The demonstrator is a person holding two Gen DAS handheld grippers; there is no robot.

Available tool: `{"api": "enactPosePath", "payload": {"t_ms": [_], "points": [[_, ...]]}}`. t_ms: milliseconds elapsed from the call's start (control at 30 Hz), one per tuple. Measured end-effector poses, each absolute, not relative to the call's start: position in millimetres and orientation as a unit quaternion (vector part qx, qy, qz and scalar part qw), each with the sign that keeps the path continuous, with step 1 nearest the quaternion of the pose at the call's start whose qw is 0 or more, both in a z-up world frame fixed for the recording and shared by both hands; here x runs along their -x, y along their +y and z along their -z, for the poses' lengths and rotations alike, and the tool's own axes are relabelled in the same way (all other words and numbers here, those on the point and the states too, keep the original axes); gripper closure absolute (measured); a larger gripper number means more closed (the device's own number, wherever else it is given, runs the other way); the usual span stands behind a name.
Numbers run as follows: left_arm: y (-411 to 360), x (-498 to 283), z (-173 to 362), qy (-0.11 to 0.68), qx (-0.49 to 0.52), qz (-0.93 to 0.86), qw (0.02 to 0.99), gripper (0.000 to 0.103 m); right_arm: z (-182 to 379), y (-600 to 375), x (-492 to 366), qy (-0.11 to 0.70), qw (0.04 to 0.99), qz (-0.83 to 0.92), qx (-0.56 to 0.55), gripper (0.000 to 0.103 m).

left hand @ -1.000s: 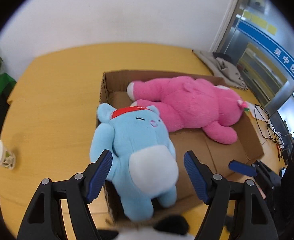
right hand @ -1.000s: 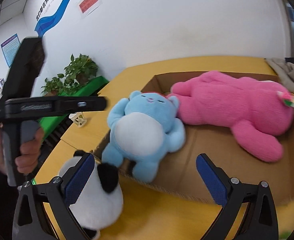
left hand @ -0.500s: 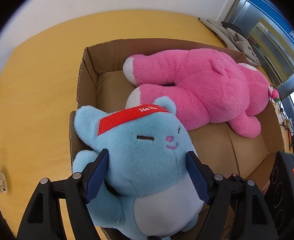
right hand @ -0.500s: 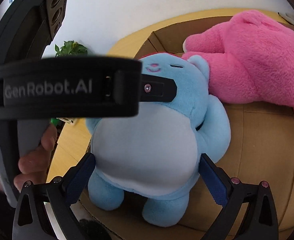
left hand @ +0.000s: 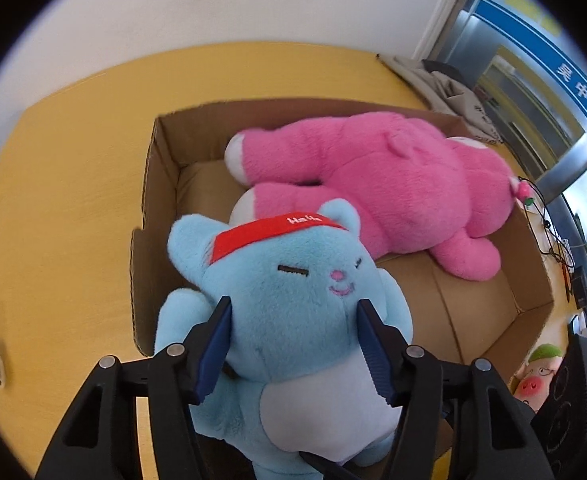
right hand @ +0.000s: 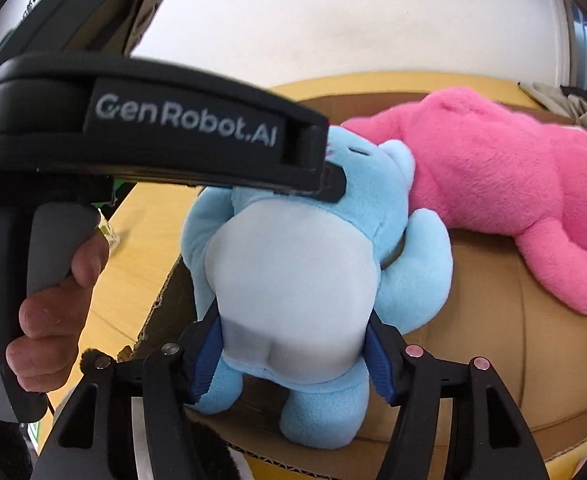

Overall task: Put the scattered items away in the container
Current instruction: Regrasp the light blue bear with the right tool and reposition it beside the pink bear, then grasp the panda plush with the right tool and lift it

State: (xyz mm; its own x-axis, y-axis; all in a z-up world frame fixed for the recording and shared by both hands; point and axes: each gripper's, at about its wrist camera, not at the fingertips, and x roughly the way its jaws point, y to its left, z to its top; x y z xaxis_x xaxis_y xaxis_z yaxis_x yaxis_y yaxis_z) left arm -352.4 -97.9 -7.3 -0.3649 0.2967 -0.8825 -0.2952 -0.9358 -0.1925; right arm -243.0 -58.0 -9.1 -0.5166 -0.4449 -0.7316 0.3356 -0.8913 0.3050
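Hand-held grippers (left hand: 293,344) (right hand: 293,354) closing on blue plush (left hand: 293,292) (both) | box (left hand: 533,280): pink plush (left hand: 393,192)

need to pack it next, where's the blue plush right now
In both wrist views, the blue plush leans over the cardboard box corner, beside the pink plush.

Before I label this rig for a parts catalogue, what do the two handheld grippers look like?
Both the left gripper and the right gripper have black plastic frames with silver rivets and ribbed blue pads on the jaws. The left one's body carries white "GenRobot.AI" lettering and a grey handle.
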Motion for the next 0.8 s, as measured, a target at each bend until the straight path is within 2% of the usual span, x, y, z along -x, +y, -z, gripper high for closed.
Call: {"api": "enactPosePath", "payload": {"t_ms": [133, 233, 333, 433, 467, 533, 800], "points": [[-111.7, 347.7, 5.4, -0.033, 0.528, -0.826, 0.193, 0.035, 16.2, -57.0, 249.2, -0.084, 0.235, 0.851, -0.463, 0.015], [-113.3, 332.8, -10.4, -0.037, 0.509, -0.839, 0.188, 0.036, 3.6, -39.4, 242.9, -0.115, 0.238, 0.858, -0.440, 0.010], [-112.2, 295.1, -48.0, -0.030, 0.456, -0.870, 0.186, 0.036, -18.4, -18.6, 225.1, -0.099, 0.218, 0.886, -0.398, 0.000], [-103.9, 242.2, -82.3, 0.006, 0.402, -0.903, 0.152, 0.033, -38.7, 2.2, 198.4, -0.057, 0.190, 0.910, -0.364, 0.000], [-99.8, 223.4, -90.7, 0.019, 0.386, -0.912, 0.139, 0.029, -43.0, 15.1, 188.5, -0.047, 0.181, 0.916, -0.355, 0.000], [-89.3, 187.2, -101.5, 0.041, 0.361, -0.925, 0.112, 0.029, -56.3, 36.3, 177.6, -0.026, 0.154, 0.930, -0.332, 0.000], [-57.9, 93.7, -89.3, 0.018, 0.326, -0.939, 0.112, 0.029, -75.2, 95.6, 119.5, 0.029, 0.088, 0.948, -0.304, 0.000]]}}
